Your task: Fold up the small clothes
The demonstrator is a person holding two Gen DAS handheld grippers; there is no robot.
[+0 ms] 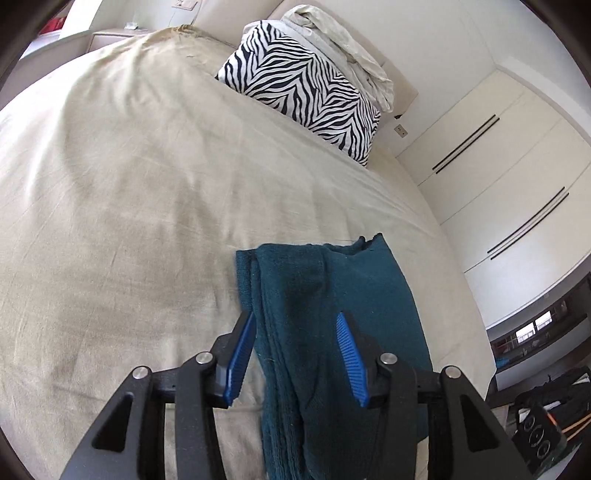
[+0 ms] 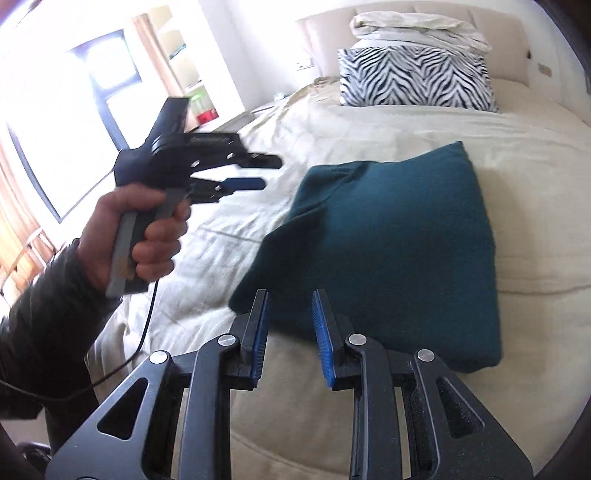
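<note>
Right wrist view: we are seeing the left hand (image 2: 144,236) wrapped round the grey handle of the left gripper (image 2: 271,171), a dark sleeve (image 2: 48,306) running back from the wrist, the tool held above the bed (image 2: 369,125) and pointing across it; its fingers are standing apart with nothing between them. Our right gripper (image 2: 290,306) is tilting down toward the bedding, its blue pads parted by a narrow gap, gripping nothing.

We are looking over a cream bedspread, wrinkled in places; a zebra-print pillow (image 2: 417,81) is leaning at the headboard with pale folded bedding (image 2: 417,26) stacked on top; a bright window is glaring on the left; in the left wrist view, white wardrobe doors (image 1: 509,177) are filling the right side.

The teal cloth (image 2: 391,243) is lying folded on the bed, just beyond the right fingers and slightly to their right, free of them; in the left wrist view the same cloth (image 1: 332,295) is showing below and between the open left gripper (image 1: 297,319) tips, untouched.
</note>
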